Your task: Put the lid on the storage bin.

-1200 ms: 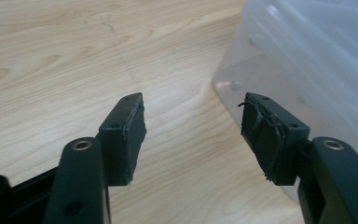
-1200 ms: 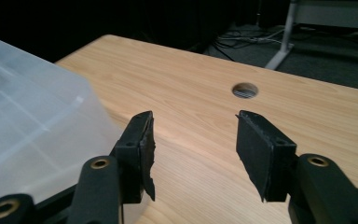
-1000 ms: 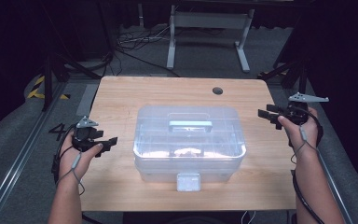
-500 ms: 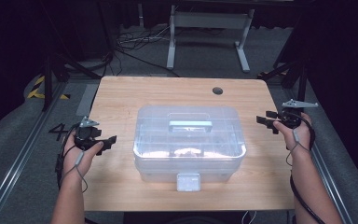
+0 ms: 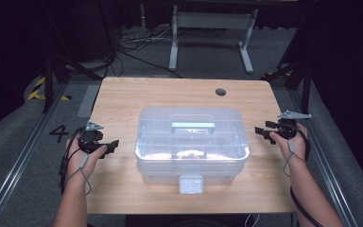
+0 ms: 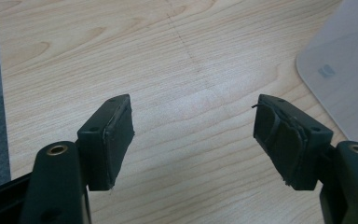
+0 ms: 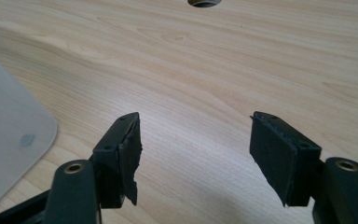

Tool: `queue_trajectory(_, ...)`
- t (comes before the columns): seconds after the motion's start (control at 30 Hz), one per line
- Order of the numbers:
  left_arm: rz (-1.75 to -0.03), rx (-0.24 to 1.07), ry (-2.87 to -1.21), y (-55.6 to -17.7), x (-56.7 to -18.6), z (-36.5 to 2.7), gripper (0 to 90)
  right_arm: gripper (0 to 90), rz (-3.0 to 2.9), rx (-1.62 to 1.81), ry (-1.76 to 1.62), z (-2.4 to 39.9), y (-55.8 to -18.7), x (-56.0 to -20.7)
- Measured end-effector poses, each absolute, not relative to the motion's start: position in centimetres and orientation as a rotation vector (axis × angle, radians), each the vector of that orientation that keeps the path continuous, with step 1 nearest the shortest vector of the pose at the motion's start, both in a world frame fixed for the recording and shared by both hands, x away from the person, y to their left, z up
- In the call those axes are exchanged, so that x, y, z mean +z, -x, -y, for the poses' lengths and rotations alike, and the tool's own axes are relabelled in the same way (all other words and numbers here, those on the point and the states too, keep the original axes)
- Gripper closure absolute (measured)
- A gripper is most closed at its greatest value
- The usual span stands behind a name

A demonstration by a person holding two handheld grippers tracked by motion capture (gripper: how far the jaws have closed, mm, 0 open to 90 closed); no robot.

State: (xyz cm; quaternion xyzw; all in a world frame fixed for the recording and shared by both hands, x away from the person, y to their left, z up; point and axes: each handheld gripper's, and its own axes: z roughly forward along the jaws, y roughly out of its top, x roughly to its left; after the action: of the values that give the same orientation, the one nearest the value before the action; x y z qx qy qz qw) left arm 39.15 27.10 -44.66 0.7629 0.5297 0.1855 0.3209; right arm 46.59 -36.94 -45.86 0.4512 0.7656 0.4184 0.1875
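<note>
Flanking the clear box with left gripper and right gripper, jaws wide, empty, having just been opening; steering each end wall squarely between the pads before closing.

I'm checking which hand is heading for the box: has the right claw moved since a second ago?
Yes. The right claw has come down the picture, from level with the box's far edge to beside its lid, and its jaws have just been opening, empty.

High view looks forward and down over the counter; each hand-held gripper's camera hovers close above wood, sharing the clear box corner.
</note>
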Motion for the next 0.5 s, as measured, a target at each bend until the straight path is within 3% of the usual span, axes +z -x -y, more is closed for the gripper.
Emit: queue_trajectory(0.5,-1.388,0.508,-2.003,-39.0,-45.2,-27.3,28.6,32.2,-2.161,1.118,-1.241,36.6,-44.5,-48.4)
